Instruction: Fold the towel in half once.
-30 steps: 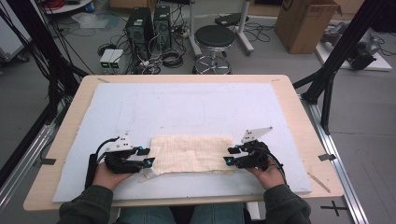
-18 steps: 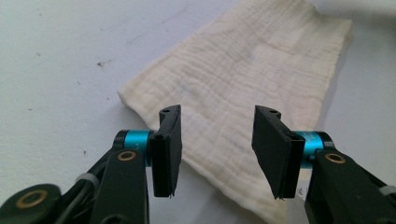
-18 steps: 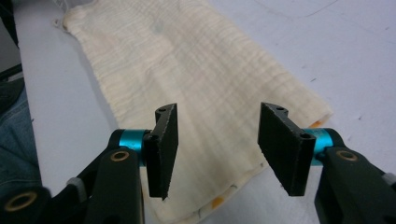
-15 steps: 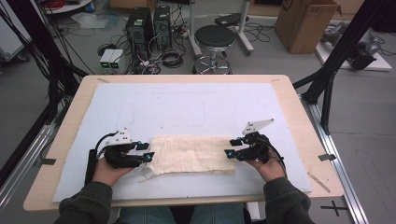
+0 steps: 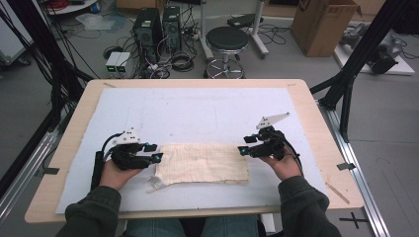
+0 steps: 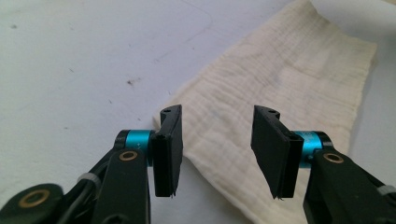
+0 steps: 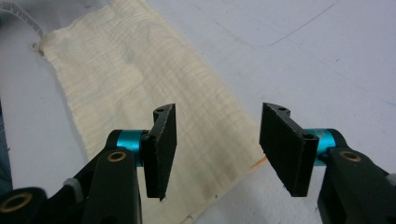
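A cream folded cloth [image 5: 202, 163] lies flat on the white mat [image 5: 197, 113] near the front of the table. My left gripper [image 5: 153, 152] is at the cloth's left end, open, its jaws pointing right. In the left gripper view the left gripper [image 6: 218, 114] hovers just over the cloth's [image 6: 289, 70] corner with nothing between the jaws. My right gripper [image 5: 245, 144] stands open at the cloth's right end, pointing left. The right gripper view shows the right gripper [image 7: 220, 112] above the edge of the cloth [image 7: 121, 70], holding nothing.
The mat covers most of the wooden table [image 5: 316, 123]; its far half is bare. A small white tag [image 5: 153, 183] sticks out at the cloth's near left corner. On the floor beyond stand a stool [image 5: 227, 42], computer cases [image 5: 158, 24] and a cardboard box [image 5: 323, 24].
Both grippers have moved a little away from the person along the cloth's two short ends. The cloth has stayed flat in the same place.
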### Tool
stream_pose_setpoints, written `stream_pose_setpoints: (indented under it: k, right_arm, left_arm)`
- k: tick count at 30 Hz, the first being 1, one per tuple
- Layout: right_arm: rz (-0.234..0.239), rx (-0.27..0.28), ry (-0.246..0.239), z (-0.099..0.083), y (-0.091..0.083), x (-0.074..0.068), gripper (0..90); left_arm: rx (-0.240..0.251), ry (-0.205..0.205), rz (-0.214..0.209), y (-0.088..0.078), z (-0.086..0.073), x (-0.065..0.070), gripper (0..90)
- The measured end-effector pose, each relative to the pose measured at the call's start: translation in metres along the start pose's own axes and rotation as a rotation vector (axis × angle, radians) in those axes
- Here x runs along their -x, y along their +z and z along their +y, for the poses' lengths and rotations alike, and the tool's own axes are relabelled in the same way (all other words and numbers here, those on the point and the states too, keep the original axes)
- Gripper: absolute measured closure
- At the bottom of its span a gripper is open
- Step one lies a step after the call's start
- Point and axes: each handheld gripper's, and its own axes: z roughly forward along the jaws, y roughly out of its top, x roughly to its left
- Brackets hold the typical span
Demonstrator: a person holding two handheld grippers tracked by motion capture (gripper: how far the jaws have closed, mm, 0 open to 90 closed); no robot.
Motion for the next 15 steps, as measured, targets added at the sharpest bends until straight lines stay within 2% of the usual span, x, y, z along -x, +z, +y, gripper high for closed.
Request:
stream_pose_setpoints:
  k: [1,7,12,15]
  right_arm:
    - [0.002,-0.004,-0.002,0.001,0.000,0.001,46.1]
    - [-0.013,-0.011,0.009,0.011,0.006,0.010,46.5]
    - [-0.017,-0.036,0.036,0.010,0.015,0.020,47.4]
    - [-0.026,-0.049,0.047,0.010,0.019,0.025,51.6]
  left_arm:
    - [0.016,-0.003,0.003,0.000,0.003,-0.001,53.3]
    - [0.015,-0.009,0.018,0.004,0.009,-0.006,53.0]
    - [0.013,-0.027,0.039,0.011,0.011,-0.013,54.2]
    - [0.011,-0.044,0.051,0.016,0.009,-0.019,55.1]
